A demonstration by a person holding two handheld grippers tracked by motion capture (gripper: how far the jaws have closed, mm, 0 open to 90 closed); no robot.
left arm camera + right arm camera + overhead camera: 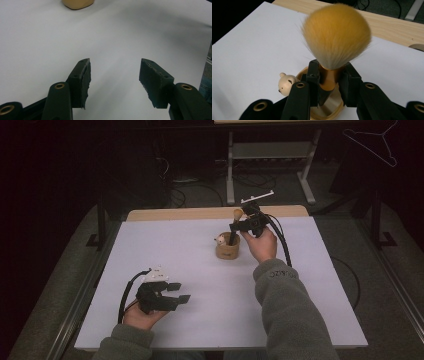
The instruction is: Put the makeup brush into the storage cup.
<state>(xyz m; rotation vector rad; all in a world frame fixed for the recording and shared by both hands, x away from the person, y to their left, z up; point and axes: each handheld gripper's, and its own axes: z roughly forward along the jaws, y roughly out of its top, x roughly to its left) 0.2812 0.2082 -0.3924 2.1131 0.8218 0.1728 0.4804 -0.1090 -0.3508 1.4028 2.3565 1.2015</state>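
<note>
Yellow-bristled brush (336,37) is standing upright, pinched at its neck by the right gripper (243,221), handle dipping into the wooden cup (227,247). Left gripper (179,292) is gaping empty, cup at its one o'clock.

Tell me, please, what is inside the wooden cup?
The brush, held by the right gripper, has its handle end in the wooden cup. The cup's bottom is hidden.

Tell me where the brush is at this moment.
The brush stands bristles-up in the right gripper, just above the wooden holder at mid-table in the high view; its handle tip dips inside the holder.
</note>
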